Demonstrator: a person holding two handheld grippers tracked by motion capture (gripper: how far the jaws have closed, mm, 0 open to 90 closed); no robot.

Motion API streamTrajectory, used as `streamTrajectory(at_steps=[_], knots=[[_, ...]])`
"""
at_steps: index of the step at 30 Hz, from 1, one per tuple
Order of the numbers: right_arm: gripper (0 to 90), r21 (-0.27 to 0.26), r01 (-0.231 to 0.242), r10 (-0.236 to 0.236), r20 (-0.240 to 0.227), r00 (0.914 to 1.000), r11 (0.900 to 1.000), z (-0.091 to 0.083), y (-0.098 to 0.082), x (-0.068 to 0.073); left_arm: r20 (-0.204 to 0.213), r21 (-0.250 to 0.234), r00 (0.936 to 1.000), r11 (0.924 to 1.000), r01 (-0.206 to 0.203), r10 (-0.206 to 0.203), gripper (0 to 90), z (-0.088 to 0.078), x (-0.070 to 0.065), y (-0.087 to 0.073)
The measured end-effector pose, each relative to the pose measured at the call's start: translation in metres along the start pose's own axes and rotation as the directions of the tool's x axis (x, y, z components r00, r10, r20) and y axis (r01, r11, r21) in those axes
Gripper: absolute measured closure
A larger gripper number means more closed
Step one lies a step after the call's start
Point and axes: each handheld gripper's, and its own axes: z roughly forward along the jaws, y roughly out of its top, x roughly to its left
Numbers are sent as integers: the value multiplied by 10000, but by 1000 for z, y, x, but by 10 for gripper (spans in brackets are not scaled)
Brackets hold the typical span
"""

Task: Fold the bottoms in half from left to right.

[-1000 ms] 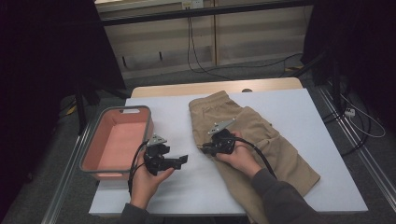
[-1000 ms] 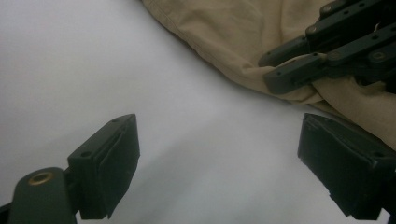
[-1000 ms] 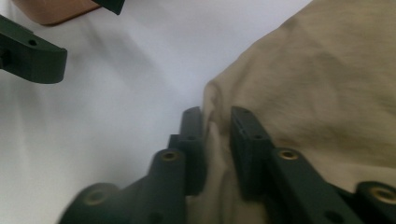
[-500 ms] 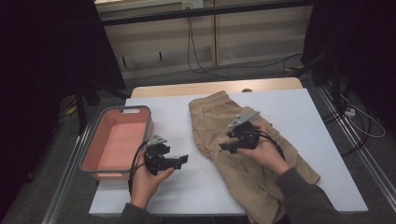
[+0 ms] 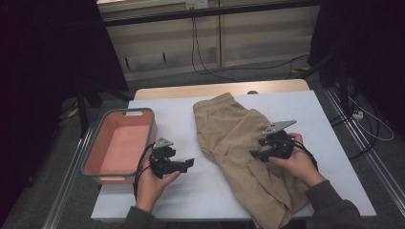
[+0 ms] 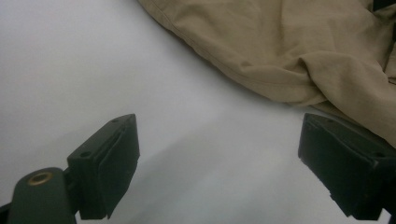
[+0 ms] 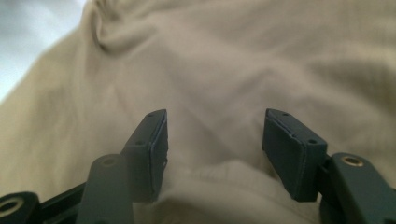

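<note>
- Since the earlier frames the right gripper [image 5: 258,148] has travelled rightward across the shorts [image 5: 239,143], from their left part to their right edge; the left gripper [image 5: 184,164] has stayed put over bare table [image 5: 215,200], and the shorts lie as they did.
- Shorts: tan, spread on the white table to the right of the pink bin [image 5: 119,143], waistband toward the far edge, one leg running down to the near right corner.
- Left gripper: jaws wide apart, nothing between them, pointing toward the shorts' left hem.
- Right gripper [image 7: 212,154]: jaws about half open, nothing clamped yet, with a raised ridge of cloth lying between them.
- Handling, as a judgement: soft, light, limp fabric that will sag and drag once lifted; not fragile, not slippery. A doubled hem, seam or the waistband gives the firmest hold, and a pinch at two spread points would keep it from bunching.
- The high view gives the overall layout and the bin; the right gripper view shows the fold sitting between its jaws, and the left gripper view shows the shorts [image 6: 289,51] with a rumpled hem just beyond its jaws.
</note>
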Motion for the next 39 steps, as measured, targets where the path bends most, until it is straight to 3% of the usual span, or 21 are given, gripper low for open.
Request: streamTrajectory(at_steps=[4, 5, 6, 7, 8, 13, 15, 17, 28, 33, 39], knots=[[442, -145, -35, 36, 90, 10000, 9999, -7, -10, -1, 18, -67, 10000, 10000, 15, -15, 126, -1, 0, 1], [486, -190, -61, 63, 88, 9999, 9998, -9, -12, -1, 6, -81, 10000, 10000, -19, 19, 126, -1, 0, 1], [591, -280, -14, 17, 82, 10000, 9996, -16, -18, -2, -3, -65, 10000, 10000, 3, -3, 126, -1, 1, 0], [591, -280, -14, 17, 82, 10000, 9996, -16, -18, -2, -3, -65, 10000, 10000, 3, -3, 126, -1, 1, 0], [676, -361, -88, 91, 101, 9999, 9993, -23, -24, -5, -6, -65, 10000, 10000, 28, -28, 127, 0, 1, 0], [736, -542, -269, 270, 6, 9996, 9982, -34, -37, -9, 22, -120, 10000, 9999, -28, 29, 127, 0, 0, 2], [835, -830, -385, 393, 78, 9992, 9958, -43, -45, -14, 4, -93, 9999, 9999, -113, 113, 128, 0, 0, 3], [861, -987, -528, 535, 53, 9986, 9937, -48, -48, -16, -12, -144, 10000, 9999, -49, 49, 128, 1, -1, 4], [867, -1378, -1015, 1058, 240, 9941, 9852, -72, -71, -28, 84, -124, 9998, 9998, -153, 154, 128, 5, -3, 8], [861, -1469, -1007, 1083, 449, 9931, 9840, -79, -80, -31, 121, -132, 9998, 9998, -158, 159, 128, 6, -3, 9], [797, -1504, -1382, 1506, 744, 9858, 9789, -82, -93, -41, 147, -104, 9997, 9997, -210, 212, 129, 7, -4, 10]])
